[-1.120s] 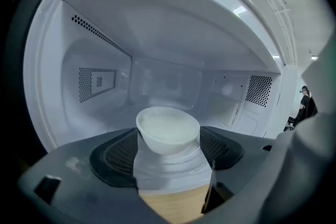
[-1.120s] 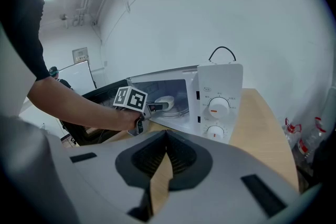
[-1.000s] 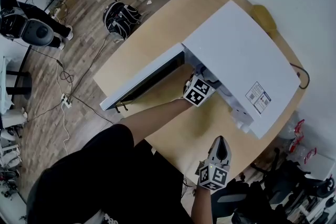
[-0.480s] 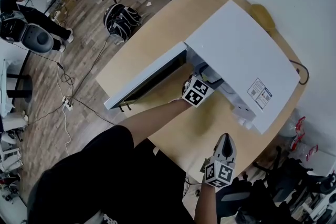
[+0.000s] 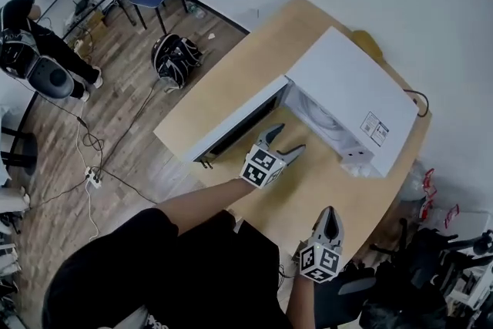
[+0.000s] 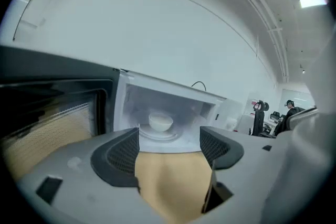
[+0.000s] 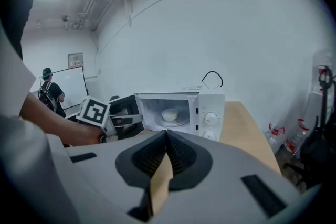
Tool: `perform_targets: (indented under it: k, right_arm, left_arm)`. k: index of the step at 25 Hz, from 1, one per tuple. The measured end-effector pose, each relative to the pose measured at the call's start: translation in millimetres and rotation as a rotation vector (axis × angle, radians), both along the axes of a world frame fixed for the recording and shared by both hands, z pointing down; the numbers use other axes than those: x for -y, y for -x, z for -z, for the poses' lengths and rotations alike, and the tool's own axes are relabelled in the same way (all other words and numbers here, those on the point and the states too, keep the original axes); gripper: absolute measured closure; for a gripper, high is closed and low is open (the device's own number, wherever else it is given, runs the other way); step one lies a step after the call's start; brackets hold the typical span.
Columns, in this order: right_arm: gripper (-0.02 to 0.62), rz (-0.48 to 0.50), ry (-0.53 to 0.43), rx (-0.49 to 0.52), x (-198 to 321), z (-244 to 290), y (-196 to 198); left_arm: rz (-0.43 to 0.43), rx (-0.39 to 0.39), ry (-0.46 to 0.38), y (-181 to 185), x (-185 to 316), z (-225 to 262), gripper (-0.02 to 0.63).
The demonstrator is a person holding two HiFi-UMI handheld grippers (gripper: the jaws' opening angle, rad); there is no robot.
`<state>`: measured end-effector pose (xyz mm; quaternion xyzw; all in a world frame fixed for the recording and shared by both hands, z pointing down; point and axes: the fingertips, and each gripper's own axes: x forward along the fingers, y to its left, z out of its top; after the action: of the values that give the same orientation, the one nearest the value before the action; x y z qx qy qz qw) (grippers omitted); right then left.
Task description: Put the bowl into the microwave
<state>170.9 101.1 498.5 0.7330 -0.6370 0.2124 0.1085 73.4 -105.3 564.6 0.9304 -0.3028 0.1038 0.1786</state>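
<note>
The left tongs [image 5: 288, 139], open and empty, have backed out of the microwave [image 5: 347, 85], leaving the bowl [image 6: 160, 122] inside, so probably only its door [image 5: 223, 123] needs shutting, while the right tongs [image 5: 329, 213] hang closed nearby.

The mouth of the microwave [image 5: 348, 88] gapes straight ahead of my left gripper [image 5: 286, 139], with a strip of bare table [image 5: 308, 181] between us as an open lane. The door [image 5: 231, 118] stands swung wide on my left and walls off that side. The control panel [image 7: 209, 119] blocks the right of the opening. Inside, the bowl [image 6: 160, 122] fills the middle of the turntable [image 6: 157, 135], with room around it. My right gripper [image 5: 328, 216] hangs near the table's front edge, well apart from the lane.
</note>
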Motion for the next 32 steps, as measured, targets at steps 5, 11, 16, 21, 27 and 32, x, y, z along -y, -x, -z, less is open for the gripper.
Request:
perform_targets:
  k: [5, 11, 16, 21, 27, 32]
  right_arm:
    - [0.535, -0.027, -0.086, 0.0, -38, 44, 41]
    - [0.535, -0.012, -0.094, -0.031, -85, 61, 85]
    - [0.535, 0.051, -0.118, -0.05, -105, 75, 115]
    - [0.535, 0.114, -0.172, -0.065, -139, 99, 140]
    - [0.535, 0.156, -0.213, -0.132, -205, 123, 160]
    - [0.535, 0.146, -0.237, -0.041, -257, 117, 171]
  left_arm:
    - [-0.01, -0.095, 0.056, 51, -94, 35, 0.262]
    - [-0.069, -0.116, 0.032, 98, -180, 83, 0.262]
    - [-0.081, -0.098, -0.01, 129, -222, 120, 0.265]
    - [-0.098, -0.124, -0.094, 141, -283, 158, 0.5]
    - [-0.098, -0.142, -0.147, 146, -370, 185, 0.589]
    - [-0.094, -0.085, -0.218, 146, -436, 185, 0.589]
